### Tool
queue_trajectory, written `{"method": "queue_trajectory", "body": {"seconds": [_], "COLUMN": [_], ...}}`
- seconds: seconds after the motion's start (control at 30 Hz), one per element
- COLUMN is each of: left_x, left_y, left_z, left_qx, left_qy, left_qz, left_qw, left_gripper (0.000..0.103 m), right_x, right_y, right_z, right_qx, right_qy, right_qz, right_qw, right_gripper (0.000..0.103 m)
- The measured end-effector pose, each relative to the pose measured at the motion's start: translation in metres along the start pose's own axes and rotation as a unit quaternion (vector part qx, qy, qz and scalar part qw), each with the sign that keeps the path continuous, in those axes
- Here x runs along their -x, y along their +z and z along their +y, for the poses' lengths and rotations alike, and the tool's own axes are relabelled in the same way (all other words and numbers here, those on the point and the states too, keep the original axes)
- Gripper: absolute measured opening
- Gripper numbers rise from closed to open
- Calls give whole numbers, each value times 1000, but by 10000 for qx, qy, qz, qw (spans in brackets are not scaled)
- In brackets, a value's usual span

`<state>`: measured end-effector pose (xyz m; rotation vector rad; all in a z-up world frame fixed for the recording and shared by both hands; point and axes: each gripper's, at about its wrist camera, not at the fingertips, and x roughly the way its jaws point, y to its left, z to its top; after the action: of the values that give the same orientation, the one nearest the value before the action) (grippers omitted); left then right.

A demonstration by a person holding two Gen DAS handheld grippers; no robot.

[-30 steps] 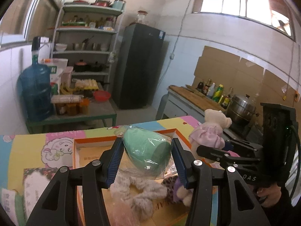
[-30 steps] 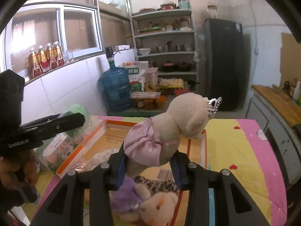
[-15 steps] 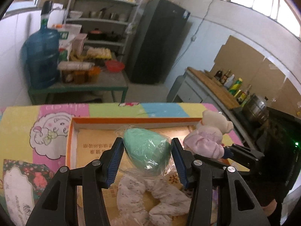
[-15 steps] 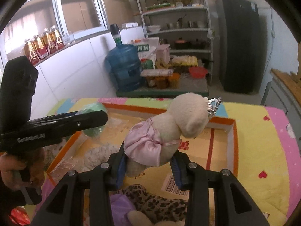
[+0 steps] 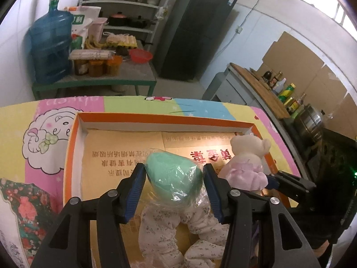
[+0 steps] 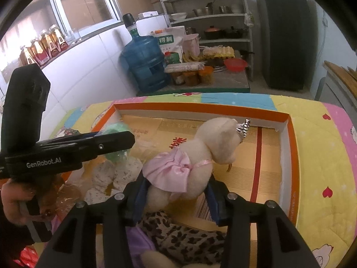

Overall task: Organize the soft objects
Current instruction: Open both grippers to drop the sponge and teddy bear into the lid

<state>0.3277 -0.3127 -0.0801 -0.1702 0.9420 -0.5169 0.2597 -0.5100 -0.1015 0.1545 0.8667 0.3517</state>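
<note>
My left gripper [image 5: 174, 178] is shut on a green sponge in clear plastic wrap [image 5: 174, 176], held over the orange-rimmed cardboard box [image 5: 160, 120]. My right gripper [image 6: 176, 185] is shut on a cream teddy bear in a pink dress [image 6: 200, 154], also over the box [image 6: 200, 108]. The bear shows in the left wrist view [image 5: 247, 163] and the sponge in the right wrist view [image 6: 116, 129]. A white floral plush [image 5: 169, 225] lies in the box below the sponge. A leopard-print plush [image 6: 178, 234] lies under the bear.
The box sits on a table with a colourful cartoon cloth [image 5: 44, 138]. Beyond stand a low green table [image 5: 93, 80] with jars, a blue water jug [image 5: 50, 47], shelves and a black fridge [image 5: 194, 29]. A counter with bottles [image 5: 263, 84] is at right.
Both grippers have tilted downward and come lower over the box, each still holding its toy. The box floor now fills more of both views.
</note>
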Motion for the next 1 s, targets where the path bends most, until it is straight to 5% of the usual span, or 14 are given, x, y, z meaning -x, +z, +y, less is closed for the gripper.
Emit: {"method": "queue_trajectory", "body": {"seconds": [0.2,0.33,1.0], "left_x": [-4,3,71], "left_y": [0,-3,-22], "left_z": [1,3,-20], "left_qx": [68,98,-421], "left_qy": [79,36,-125], "left_qz": [65,-43,-536], "left_qw": [9999,9999,9976], "left_gripper": [73,74,74], "right_x": [0,8,61], "right_y": [-2,-4,-27], "right_z": [3,6,19], "right_qx": [9,27,-195], "right_qy": [-59,-176,-436], "right_qz": [72,9,-321], "right_qw": [10000,9998,9983], "right_gripper": [71,80,81]}}
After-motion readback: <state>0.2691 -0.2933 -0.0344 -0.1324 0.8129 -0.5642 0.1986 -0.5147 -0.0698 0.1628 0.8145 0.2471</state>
